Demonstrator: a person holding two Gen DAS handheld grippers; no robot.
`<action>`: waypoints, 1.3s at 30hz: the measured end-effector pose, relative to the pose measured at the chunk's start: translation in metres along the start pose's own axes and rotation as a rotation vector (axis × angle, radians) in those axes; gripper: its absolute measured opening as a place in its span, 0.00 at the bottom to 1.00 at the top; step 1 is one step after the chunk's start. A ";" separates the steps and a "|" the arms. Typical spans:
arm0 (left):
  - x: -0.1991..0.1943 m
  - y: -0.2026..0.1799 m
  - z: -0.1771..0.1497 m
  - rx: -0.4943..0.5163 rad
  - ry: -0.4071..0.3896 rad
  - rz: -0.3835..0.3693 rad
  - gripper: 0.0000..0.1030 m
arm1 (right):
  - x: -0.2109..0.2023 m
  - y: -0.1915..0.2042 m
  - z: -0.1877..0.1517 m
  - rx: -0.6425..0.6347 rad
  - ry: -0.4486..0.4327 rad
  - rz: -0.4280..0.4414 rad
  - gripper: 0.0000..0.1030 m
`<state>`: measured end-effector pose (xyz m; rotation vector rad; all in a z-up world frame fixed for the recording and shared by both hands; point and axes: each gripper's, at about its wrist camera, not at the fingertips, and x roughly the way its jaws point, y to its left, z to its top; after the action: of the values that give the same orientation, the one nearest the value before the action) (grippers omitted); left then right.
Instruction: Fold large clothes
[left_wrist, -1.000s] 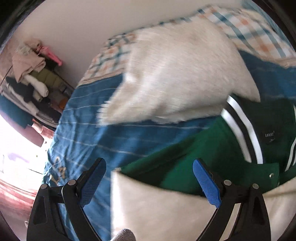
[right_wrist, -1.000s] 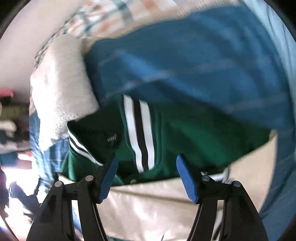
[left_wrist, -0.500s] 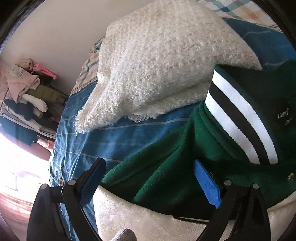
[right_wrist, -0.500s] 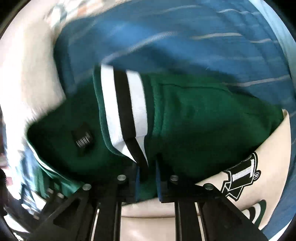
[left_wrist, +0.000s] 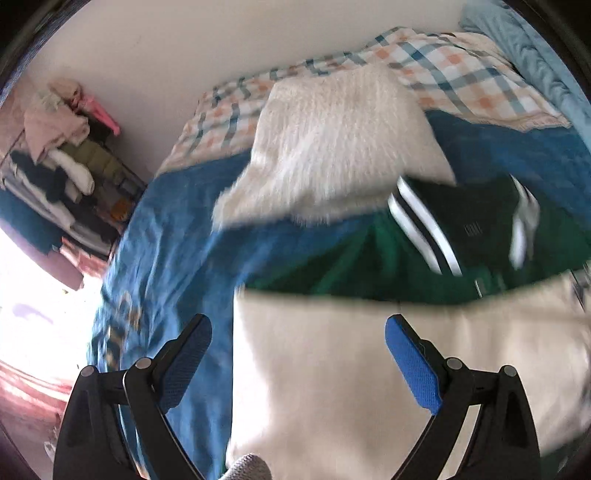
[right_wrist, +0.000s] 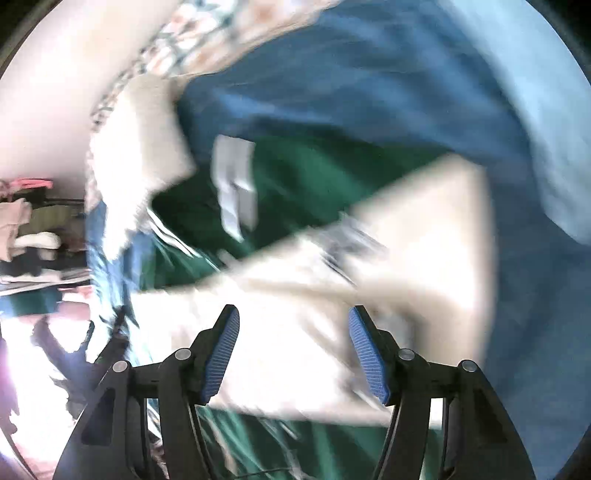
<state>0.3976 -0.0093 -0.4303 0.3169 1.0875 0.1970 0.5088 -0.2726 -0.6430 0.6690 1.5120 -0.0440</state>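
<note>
White wall (left_wrist: 192, 48), bed (left_wrist: 177, 236) (perhaps sunlit)

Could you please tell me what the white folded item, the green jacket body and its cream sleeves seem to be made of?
The white folded item looks like a fuzzy, long-pile knit or fleece: its surface is shaggy and its edge frayed. The green jacket body appears to be matte, felt-like wool or fleece, without sheen. The cream sleeves look smoother, perhaps faux leather, but motion blur leaves that open.
</note>
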 end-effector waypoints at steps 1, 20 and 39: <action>-0.010 0.003 -0.024 0.004 0.029 0.000 0.94 | -0.010 -0.028 -0.022 0.022 0.011 -0.048 0.62; -0.046 0.106 -0.304 -0.163 0.543 0.292 0.94 | 0.029 -0.198 -0.151 0.139 0.144 -0.138 0.11; -0.025 0.166 -0.437 -1.003 0.540 -0.408 0.53 | 0.091 -0.071 -0.365 0.149 0.353 0.224 0.54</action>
<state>-0.0042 0.2063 -0.5379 -0.8978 1.4110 0.4457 0.1584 -0.1403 -0.7243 1.0019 1.7729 0.1398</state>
